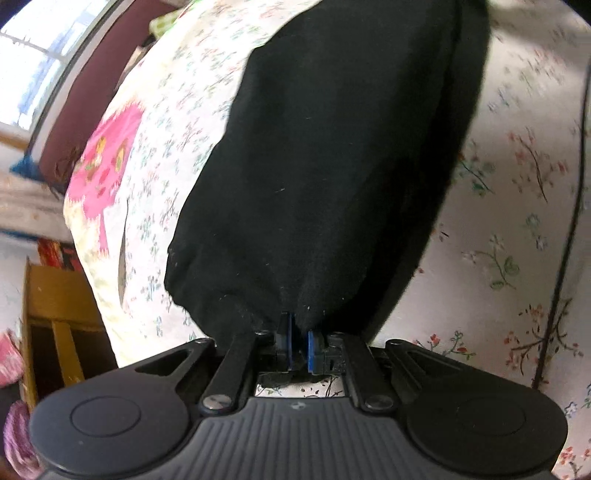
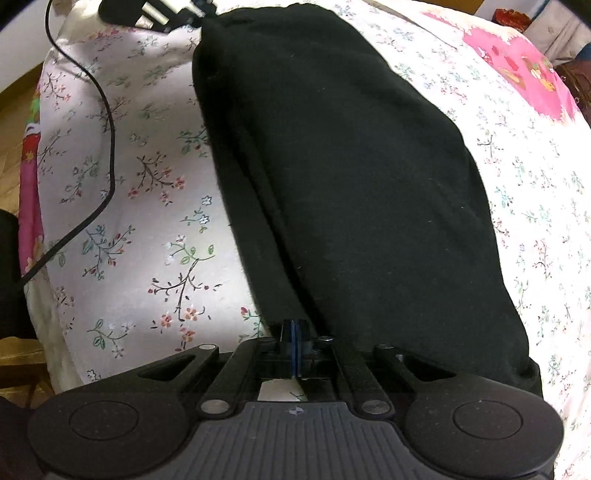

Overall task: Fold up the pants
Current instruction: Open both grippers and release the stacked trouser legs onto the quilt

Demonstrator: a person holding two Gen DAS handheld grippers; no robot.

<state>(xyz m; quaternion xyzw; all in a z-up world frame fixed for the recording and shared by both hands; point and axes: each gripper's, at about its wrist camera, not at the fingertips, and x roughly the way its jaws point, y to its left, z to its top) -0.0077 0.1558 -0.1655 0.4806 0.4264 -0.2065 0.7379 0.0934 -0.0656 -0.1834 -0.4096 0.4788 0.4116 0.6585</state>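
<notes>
The black pants [image 1: 332,166] lie stretched over a floral bedsheet [image 1: 517,221]. My left gripper [image 1: 300,338] is shut on one end of the pants, with black cloth bunched between its blue pads. In the right wrist view the pants [image 2: 351,184] run away from me as a long folded band. My right gripper [image 2: 294,339] is shut on the near end of the pants. The left gripper [image 2: 155,11] shows at the top of that view, at the far end of the pants.
A black cable [image 2: 103,122] crosses the floral bedsheet [image 2: 147,240] left of the pants. A pink printed patch [image 1: 107,162] lies on the bed. A yellow wooden cabinet [image 1: 55,314] stands beside the bed, below a window [image 1: 33,55].
</notes>
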